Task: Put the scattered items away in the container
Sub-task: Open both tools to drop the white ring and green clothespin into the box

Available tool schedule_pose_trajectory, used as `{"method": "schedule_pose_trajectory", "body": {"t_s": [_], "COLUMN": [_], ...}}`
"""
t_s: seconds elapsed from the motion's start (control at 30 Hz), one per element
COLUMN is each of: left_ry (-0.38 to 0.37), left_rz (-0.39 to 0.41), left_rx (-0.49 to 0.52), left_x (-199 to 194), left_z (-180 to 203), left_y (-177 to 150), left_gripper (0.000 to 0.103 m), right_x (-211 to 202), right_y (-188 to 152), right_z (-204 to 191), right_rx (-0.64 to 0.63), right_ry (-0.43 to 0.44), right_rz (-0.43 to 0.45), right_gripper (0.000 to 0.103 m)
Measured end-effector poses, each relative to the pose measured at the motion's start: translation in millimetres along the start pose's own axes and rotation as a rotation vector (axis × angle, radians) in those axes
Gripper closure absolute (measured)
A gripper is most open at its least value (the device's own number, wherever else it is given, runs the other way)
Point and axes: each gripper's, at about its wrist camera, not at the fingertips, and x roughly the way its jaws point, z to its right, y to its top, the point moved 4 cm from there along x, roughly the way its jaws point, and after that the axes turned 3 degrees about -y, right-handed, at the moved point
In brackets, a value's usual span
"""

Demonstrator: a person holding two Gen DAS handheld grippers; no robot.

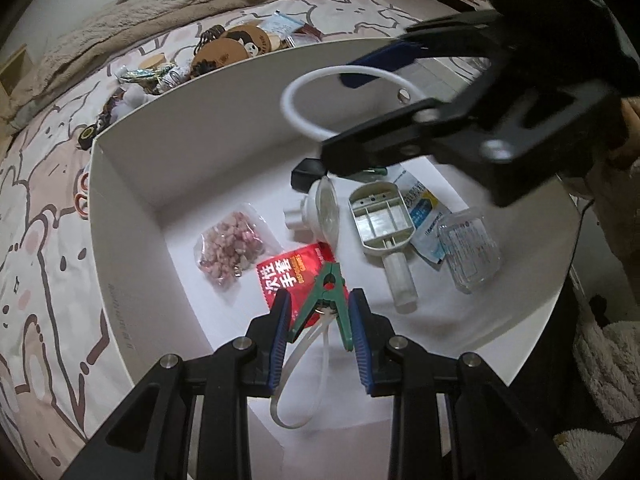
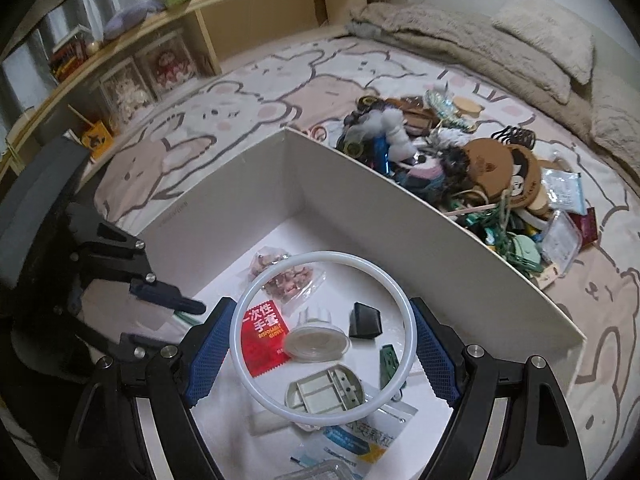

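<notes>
From the left, our left gripper [image 1: 320,320] hangs over the near-left part of the box [image 1: 132,208], its pads set against the splayed handles of a green clip [image 1: 330,292]; whether they truly pinch it or merely flank it we cannot tell, though the clip seems carried, its nose pointing away from us along the fingers and a pale cord [image 1: 300,380] looping down from it. Below lie a red packet [image 1: 296,276] and, toward the left wall, a bag of pink bits [image 1: 232,244]. Moving right across the floor we see a clear round lid [image 1: 328,212], a black block [image 1: 306,174], a grey tray [image 1: 380,216], a blue-and-white sachet [image 1: 424,216] and a clear bottle [image 1: 470,248] near the right wall. Further right, our right gripper [image 2: 324,340] is also above the box, fingers well apart, and a white ring [image 2: 324,340] spans the gap between the pads, lying roughly flat with its rim touching each one; it appears braced there rather than squeezed. Both carried things are already over the box floor, straight below the fingers, so we judge the coming move is simply release, and the right one is nearer the centre. Beyond the far wall, the pile [image 2: 460,176] of loose things waits on the bedsheet [image 2: 280,92], closer to our right side.
</notes>
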Motion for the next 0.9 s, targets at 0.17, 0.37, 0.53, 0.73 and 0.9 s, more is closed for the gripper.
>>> {"method": "schedule_pose_trajectory", "body": {"t_s": [0.17, 0.37, 0.53, 0.73, 0.9], "left_ry": [0.023, 0.003, -0.014, -0.022, -0.037], "left_rz": [0.003, 0.049, 0.053, 0.041, 0.052], "left_rx": [0.02, 0.003, 0.003, 0.005, -0.005], "left_x": [-1, -12, -13, -10, -12], "left_z": [1, -3, -3, -2, -4], "left_y": [-3, 1, 1, -2, -2], "left_gripper": [0.073, 0.042, 0.042, 0.042, 0.042], "right_x": [20, 40, 55, 75, 88], "right_y": [6, 5, 4, -3, -10], "right_z": [-2, -1, -5, -7, -7], "right_rx": [-0.013, -0.031, -0.081, -0.156, -0.206], "right_ry": [0.001, -0.007, -0.023, -0.036, -0.045], "right_rz": [-0.059, -0.118, -0.17, -0.248, -0.305], "right_gripper": [0.019, 0.019, 0.019, 0.019, 0.019]}}
